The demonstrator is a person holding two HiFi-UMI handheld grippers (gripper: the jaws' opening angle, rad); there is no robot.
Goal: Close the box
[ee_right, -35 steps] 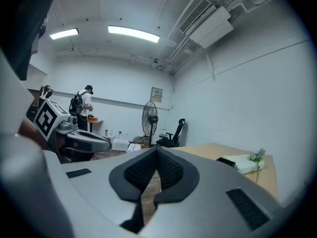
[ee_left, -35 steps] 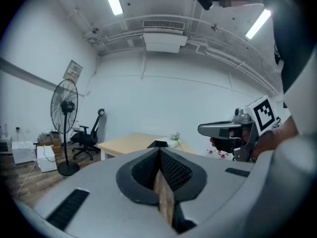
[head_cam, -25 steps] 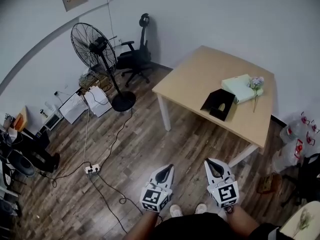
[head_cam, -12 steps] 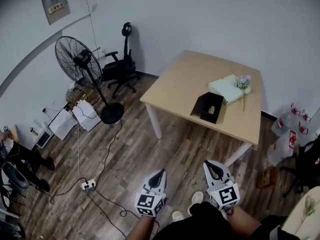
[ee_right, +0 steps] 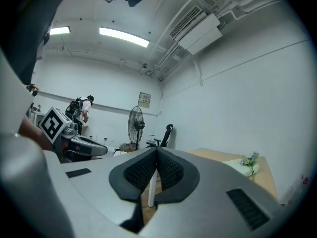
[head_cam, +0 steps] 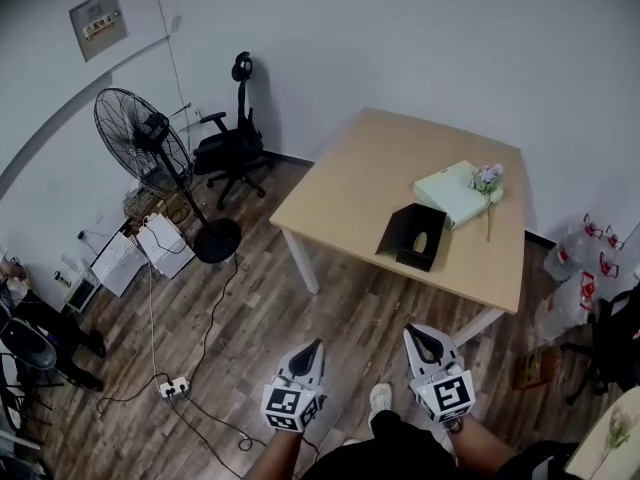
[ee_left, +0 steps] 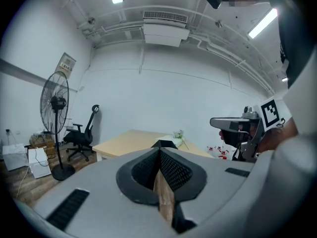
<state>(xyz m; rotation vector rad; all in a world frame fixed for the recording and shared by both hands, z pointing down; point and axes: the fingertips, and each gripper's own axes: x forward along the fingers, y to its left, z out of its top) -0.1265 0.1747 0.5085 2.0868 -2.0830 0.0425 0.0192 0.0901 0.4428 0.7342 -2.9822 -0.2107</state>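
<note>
Now the left tongs are closed, their two dark pads pressed together with nothing held. The right tongs are closed and empty too. The person holds both out in front, low over the wooden floor, side by side but apart, both pointing toward the worktop. One shoe shows between them.

Since a second ago the tongs have stayed shut. The person has stepped nearer, so in the head view the worktop sits lower and closer. The fan and the black chair have slid toward the left. In the left gripper view the fan has also moved left.

The black box sits on the worktop, near the edge closest to the person and well away from both tongs. It is open: a dark flap sticks out on its left side. One corner points toward the person. Its long way seems to run from the near edge toward the back wall, but that is hard to tell. Just behind it lies a flat pale green box with a small flower on it.
</note>
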